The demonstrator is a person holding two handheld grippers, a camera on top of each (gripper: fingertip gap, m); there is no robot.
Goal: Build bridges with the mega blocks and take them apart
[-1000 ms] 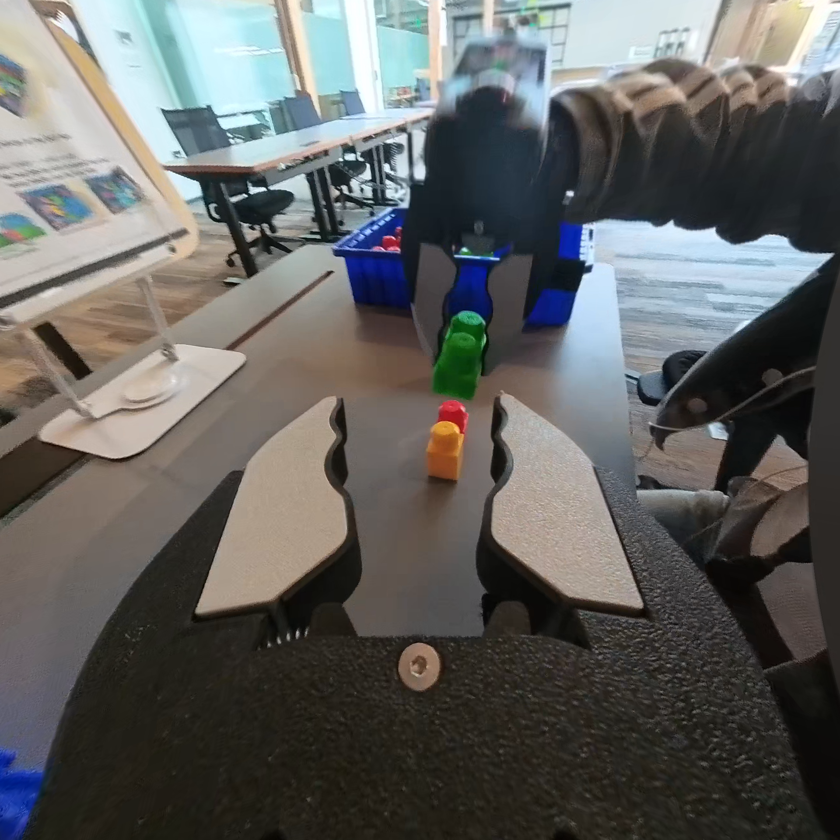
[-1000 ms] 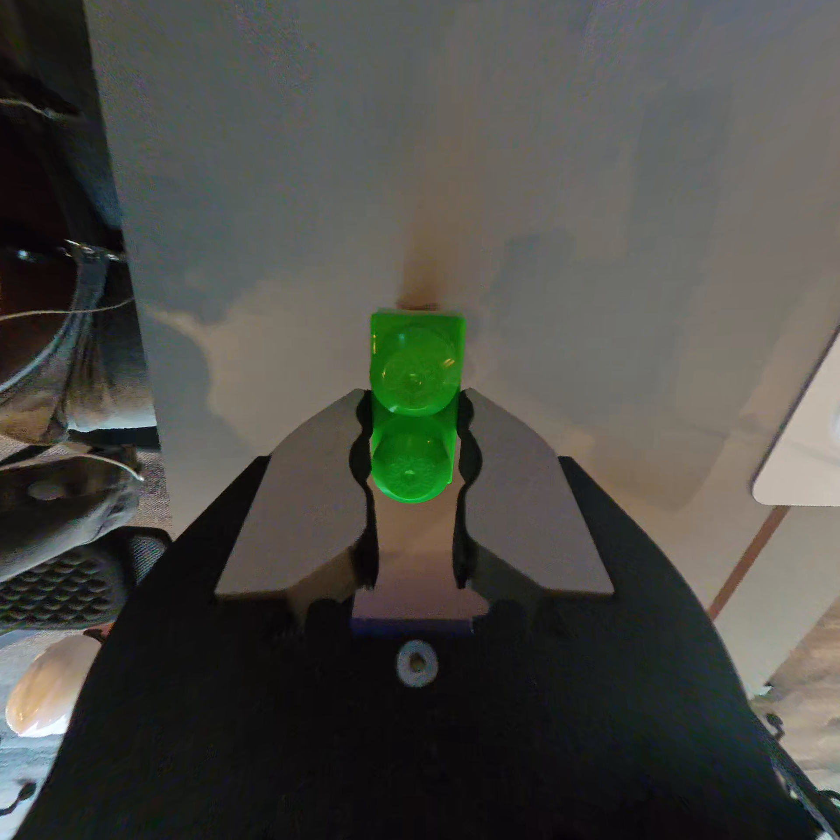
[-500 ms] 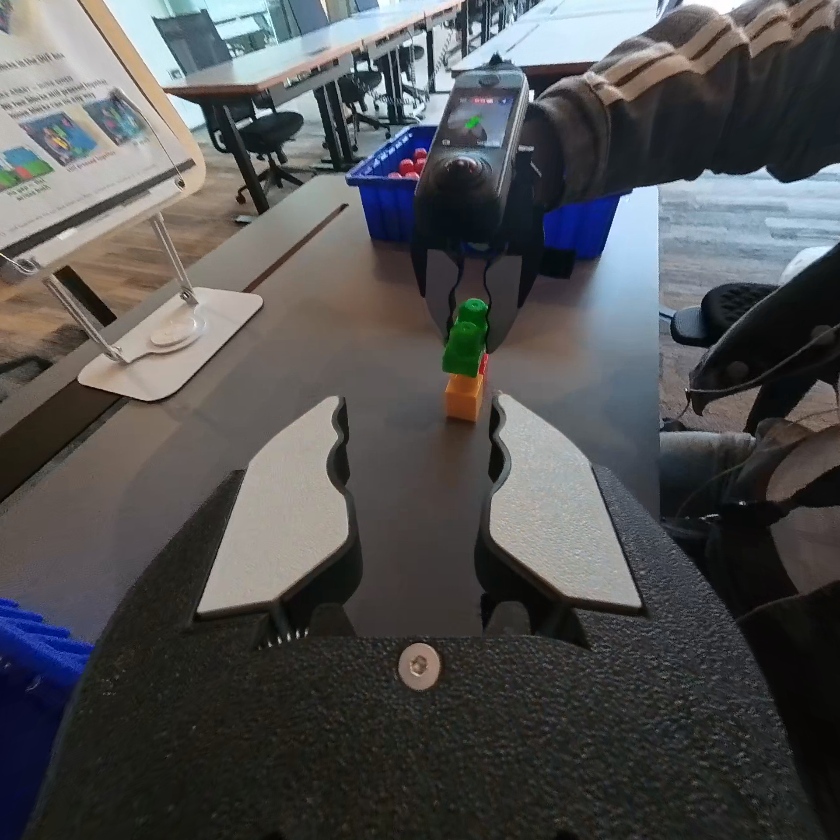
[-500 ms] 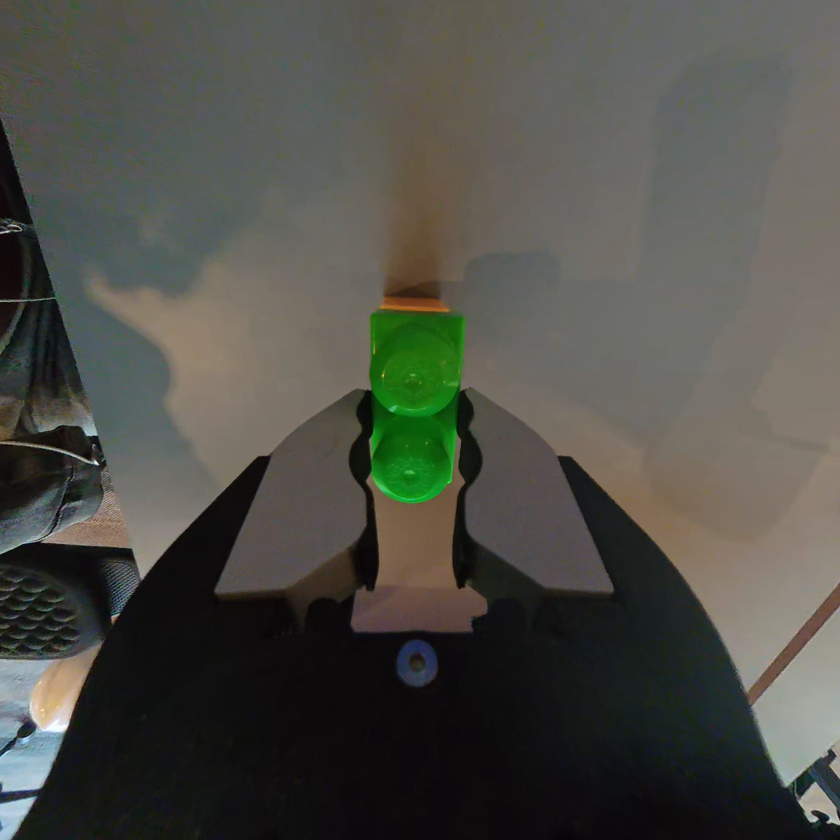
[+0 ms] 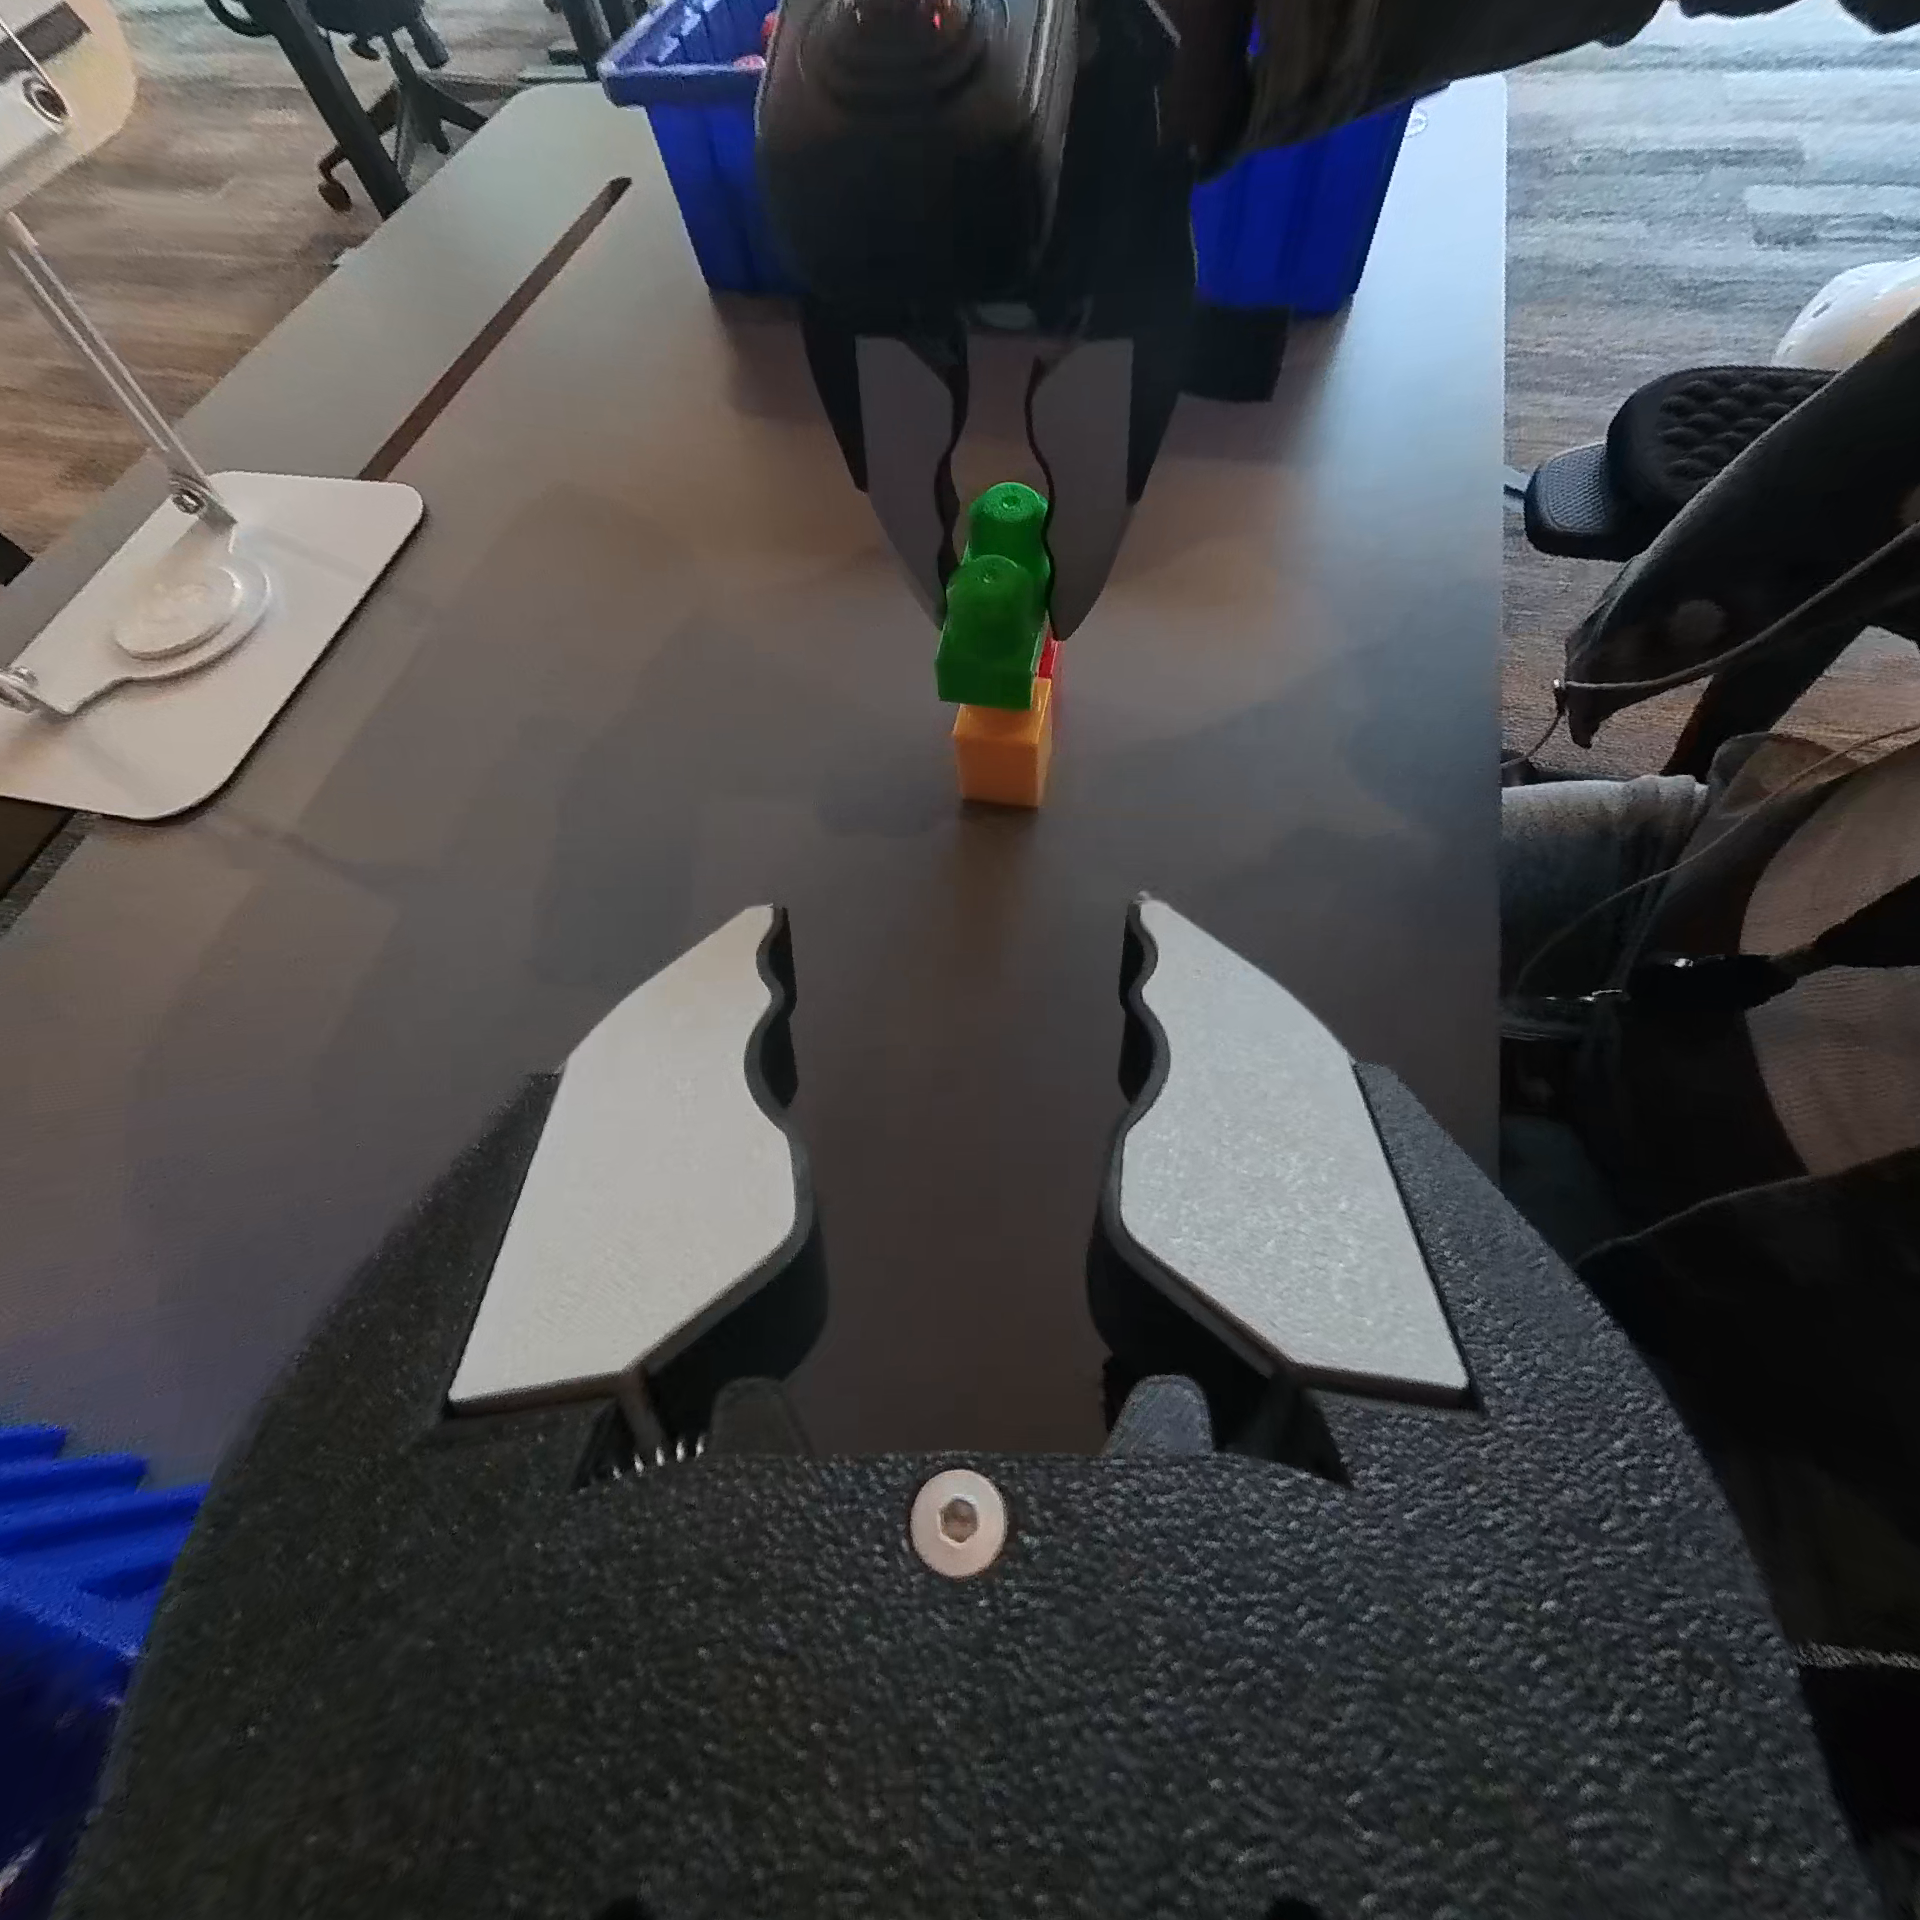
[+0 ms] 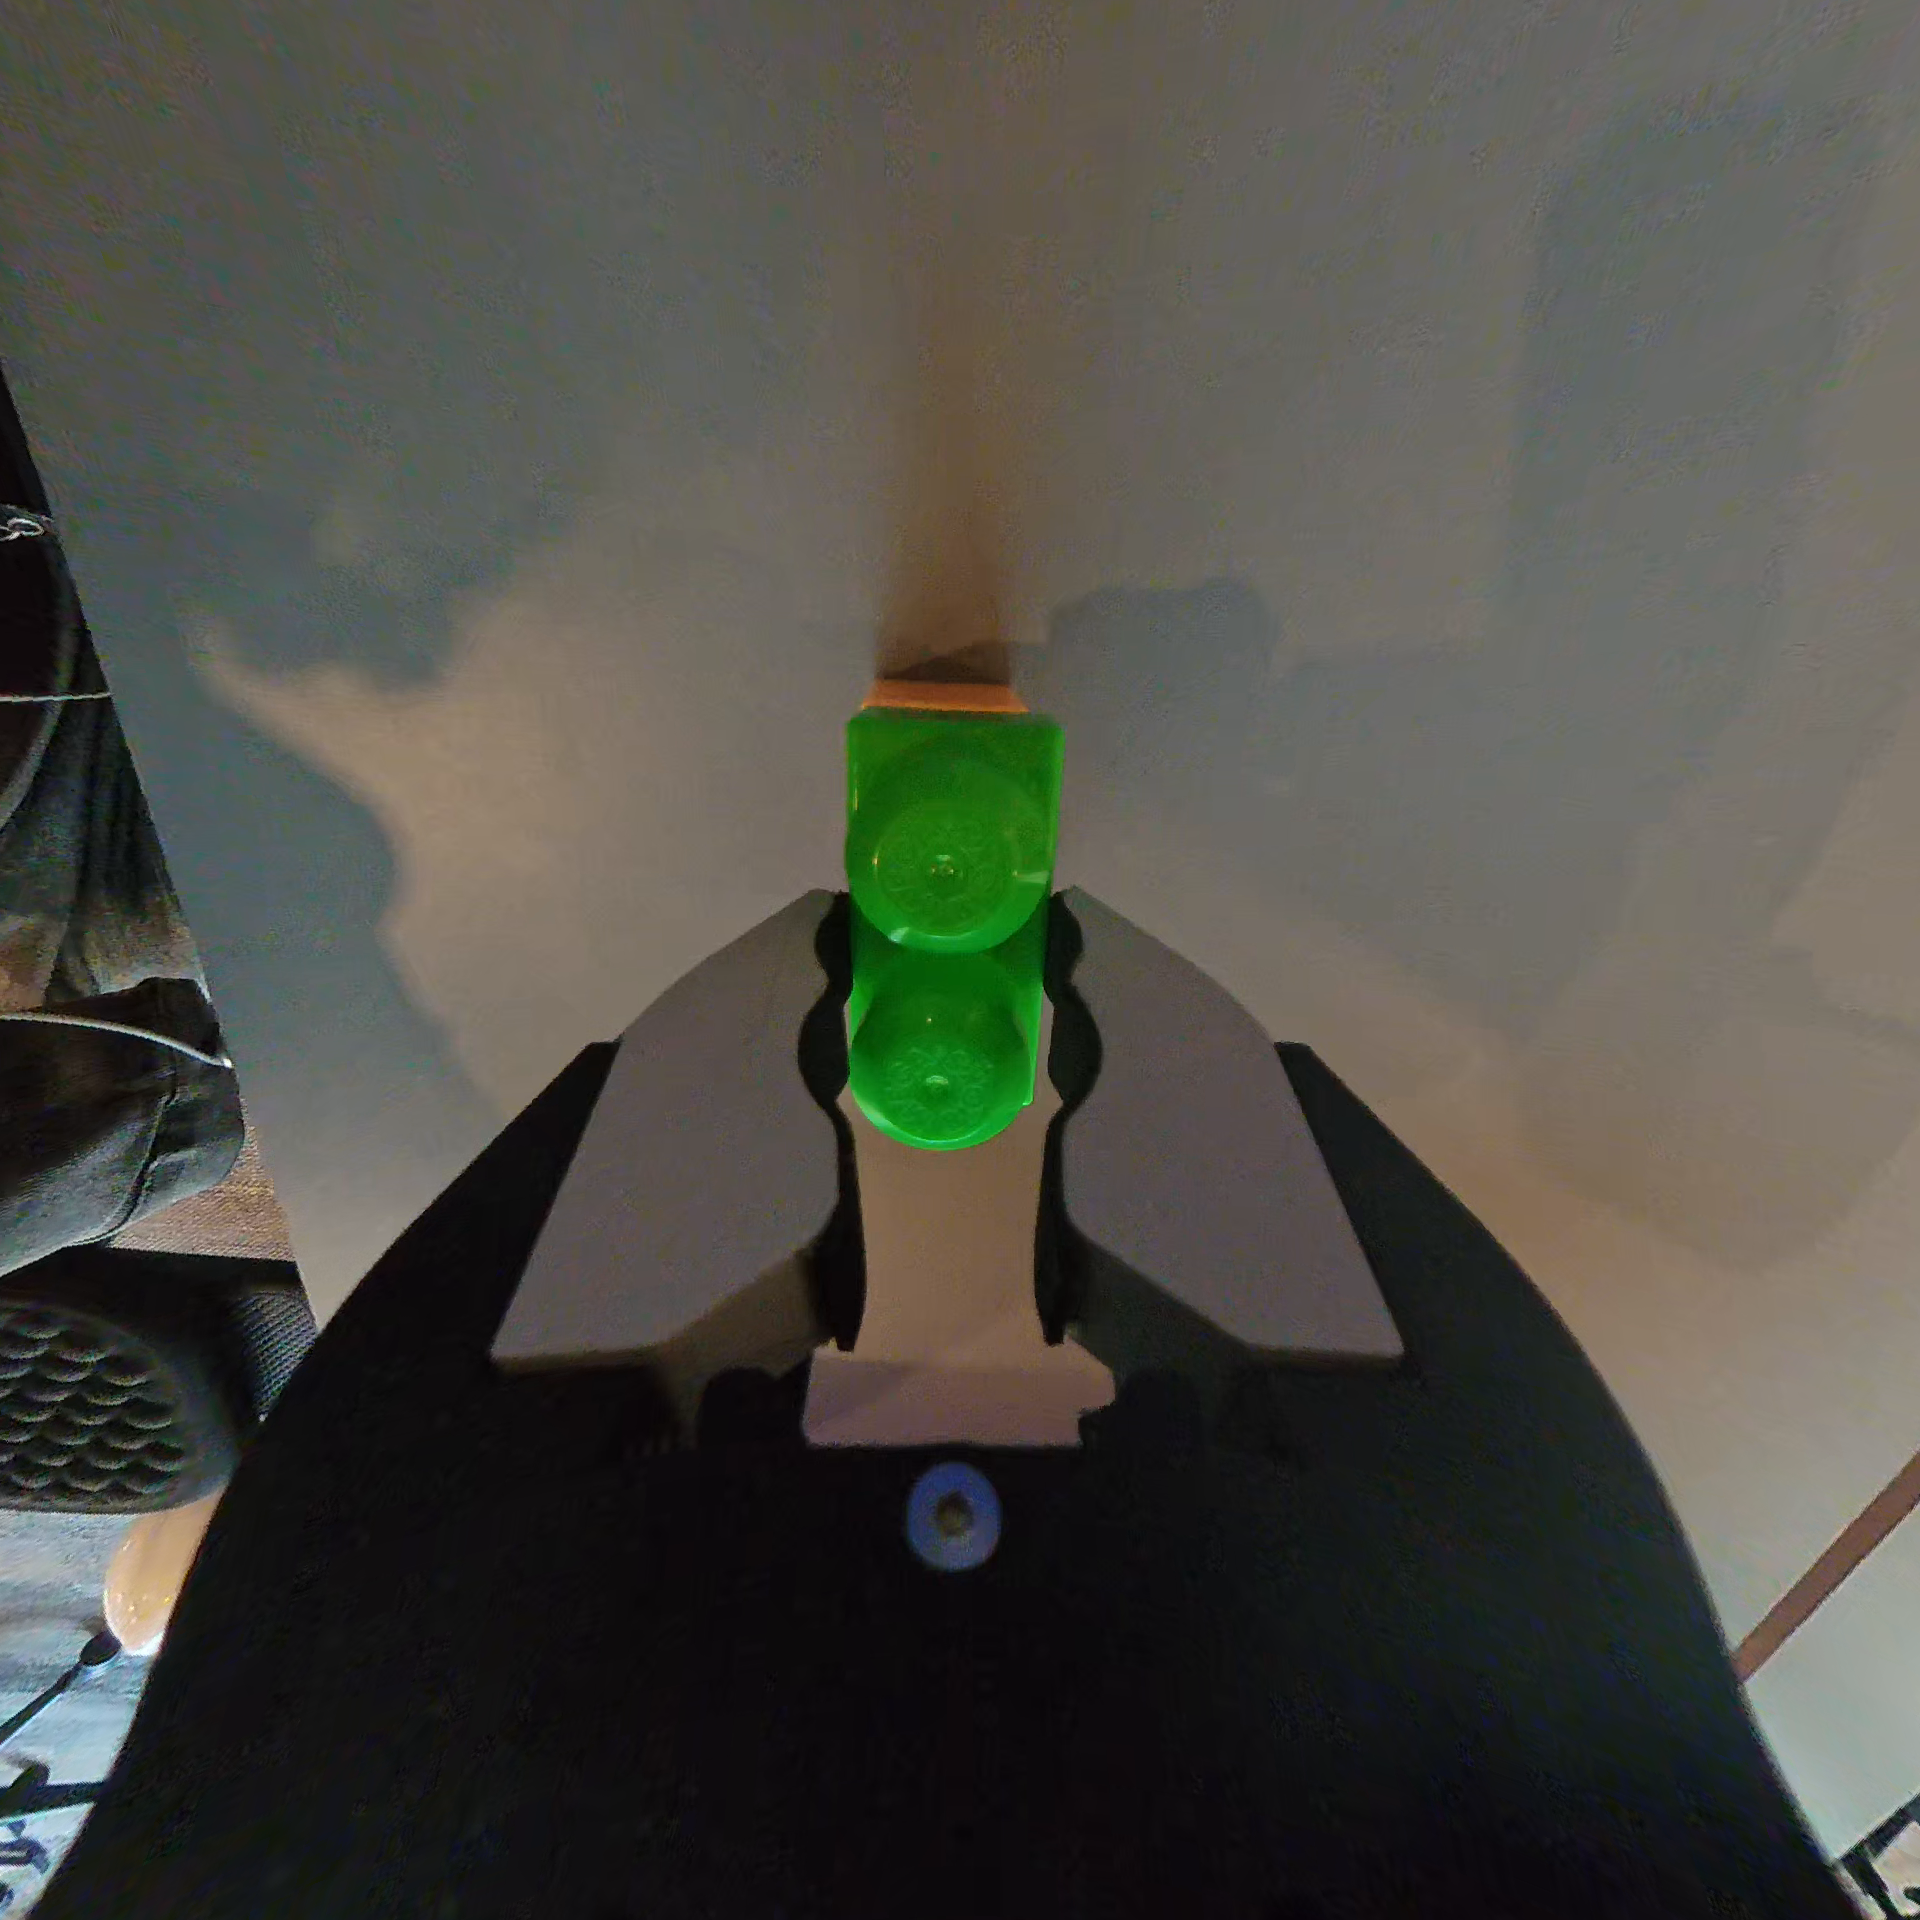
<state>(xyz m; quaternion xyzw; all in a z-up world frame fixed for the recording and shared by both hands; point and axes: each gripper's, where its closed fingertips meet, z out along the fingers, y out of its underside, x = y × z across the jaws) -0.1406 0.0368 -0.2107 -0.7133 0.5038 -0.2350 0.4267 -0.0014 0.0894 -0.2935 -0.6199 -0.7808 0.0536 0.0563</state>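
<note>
A green two-stud block (image 5: 982, 655) sits across an orange block (image 5: 1000, 756) and a red block (image 5: 1050, 660) on the dark table (image 5: 520, 935). My right gripper (image 5: 1003, 618) comes down from above and is shut on the green block's sides. In the right wrist view the gripper (image 6: 945, 914) holds the green block (image 6: 945, 831) stud side up, with a sliver of the orange block (image 6: 940, 696) showing past it. My left gripper (image 5: 956, 930) is open and empty, low over the table, a short way in front of the stack.
A blue bin (image 5: 717, 187) stands at the table's far end behind the right gripper. A white stand base (image 5: 208, 623) is at the left. Another blue bin (image 5: 62, 1558) is at the near left. The table's right edge (image 5: 1501, 935) borders a person's legs and a chair. My hands' fingertips stand some 20 centimeters from each other.
The right gripper has lowered the green block from beside the orange and red blocks onto them. The left gripper has tipped downward and stays open.
</note>
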